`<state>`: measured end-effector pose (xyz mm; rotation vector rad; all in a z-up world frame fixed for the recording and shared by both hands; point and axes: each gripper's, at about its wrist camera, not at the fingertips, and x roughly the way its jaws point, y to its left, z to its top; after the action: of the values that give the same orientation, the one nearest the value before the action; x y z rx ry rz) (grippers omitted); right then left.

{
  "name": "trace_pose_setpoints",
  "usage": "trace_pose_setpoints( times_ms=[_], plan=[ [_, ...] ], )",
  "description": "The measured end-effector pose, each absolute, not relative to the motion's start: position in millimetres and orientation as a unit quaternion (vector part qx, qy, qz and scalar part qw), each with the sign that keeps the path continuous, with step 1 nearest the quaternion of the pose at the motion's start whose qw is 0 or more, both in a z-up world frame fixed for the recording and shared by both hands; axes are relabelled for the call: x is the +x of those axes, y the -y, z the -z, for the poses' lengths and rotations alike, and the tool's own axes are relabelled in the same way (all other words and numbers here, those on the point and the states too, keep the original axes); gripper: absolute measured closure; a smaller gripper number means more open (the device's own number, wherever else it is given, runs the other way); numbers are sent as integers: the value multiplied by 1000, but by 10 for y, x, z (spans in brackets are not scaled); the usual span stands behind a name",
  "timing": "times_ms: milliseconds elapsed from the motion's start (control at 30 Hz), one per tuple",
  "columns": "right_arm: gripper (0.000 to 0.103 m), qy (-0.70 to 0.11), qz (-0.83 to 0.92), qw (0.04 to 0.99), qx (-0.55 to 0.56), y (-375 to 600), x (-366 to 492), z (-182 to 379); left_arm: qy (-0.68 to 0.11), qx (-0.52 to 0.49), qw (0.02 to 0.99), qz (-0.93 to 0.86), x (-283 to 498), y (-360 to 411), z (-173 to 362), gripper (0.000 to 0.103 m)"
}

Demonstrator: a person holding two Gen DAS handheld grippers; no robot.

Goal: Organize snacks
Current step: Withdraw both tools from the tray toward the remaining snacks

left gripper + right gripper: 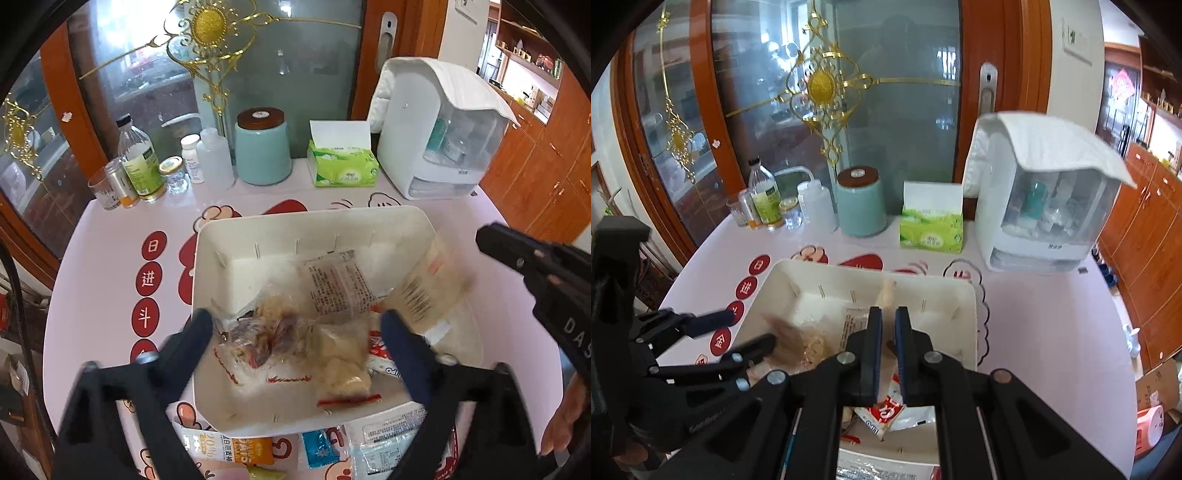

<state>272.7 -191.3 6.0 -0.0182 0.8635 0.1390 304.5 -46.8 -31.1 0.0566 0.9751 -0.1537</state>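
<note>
A white bin [258, 218] [969, 306] sits on the pink table and holds several snack bags. Among them are a clear bag of pale chunks [345, 369], a bag of dark red pieces [275, 338] and a red-and-white packet [886, 411]. My left gripper [297, 325] [737, 332] hangs open over the bin's near half, with nothing between its fingers. My right gripper [888, 312] [491, 236] is shut on a thin clear packet [424, 288] [887, 293] with a barcode. That packet is held over the bin's right side.
More packets lie in front of the bin: an orange oat bar [236, 452], a blue sachet [319, 448] and a clear pack [388, 441]. Behind it stand bottles [142, 162], a teal canister [262, 151], a tissue box [341, 168] and a white storage case [439, 140].
</note>
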Motion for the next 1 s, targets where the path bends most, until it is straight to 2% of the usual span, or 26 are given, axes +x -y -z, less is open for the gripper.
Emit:
trace_pose_setpoints(
  times_ms=[67,133,200,267,600,1000],
  plan=[
    [92,-430,-70,900,1,1935,2743,-23,-470,32,878,78,3040,491,322,10],
    [80,-436,-69,897,9,1955,2729,5,-475,35,876,78,3039,506,340,10],
    [60,-434,-61,899,7,1964,2691,21,-477,40,875,79,3025,520,367,10],
    [53,-431,-58,901,5,1965,2658,34,-476,44,875,78,3004,526,374,10],
    [47,-447,-58,892,18,2012,2480,153,-471,54,877,80,2863,568,370,10],
    [41,-421,-33,906,36,2090,2103,59,-456,25,887,64,2541,403,338,10]
  ],
)
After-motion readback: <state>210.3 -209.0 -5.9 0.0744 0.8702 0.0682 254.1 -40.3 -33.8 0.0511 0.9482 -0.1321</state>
